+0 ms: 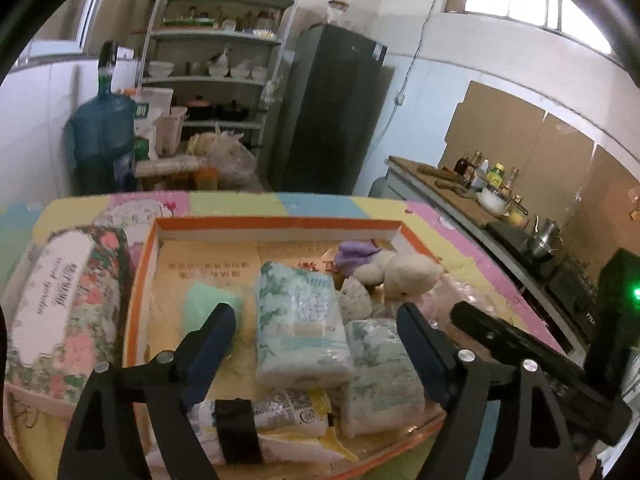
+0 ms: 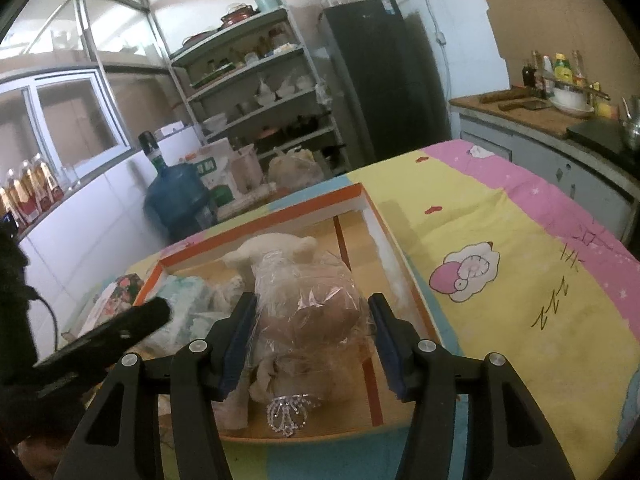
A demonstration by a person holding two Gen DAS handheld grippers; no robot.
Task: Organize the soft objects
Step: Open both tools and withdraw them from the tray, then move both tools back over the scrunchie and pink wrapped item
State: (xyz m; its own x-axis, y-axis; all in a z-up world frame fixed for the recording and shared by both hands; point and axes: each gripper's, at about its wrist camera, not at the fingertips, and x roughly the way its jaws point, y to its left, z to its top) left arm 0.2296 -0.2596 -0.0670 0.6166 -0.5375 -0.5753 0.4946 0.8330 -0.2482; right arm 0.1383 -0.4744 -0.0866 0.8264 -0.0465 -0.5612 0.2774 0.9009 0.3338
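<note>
where tissue packs fill orange-rimmed box, wrapped plush, cream toy

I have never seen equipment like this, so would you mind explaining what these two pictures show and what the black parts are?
No robot here: a person carries a two-finger gripper in each hand, each with a fisheye camera looking along its fingers. The left camera shows the left gripper open above green-patterned tissue packs in a shallow orange-rimmed cardboard tray. A floral tissue pack lies beside the tray on the pastel cartoon sheet. The right camera shows the right gripper straddling a plush toy wrapped in clear plastic; whether its pads press it, I cannot tell.
</note>
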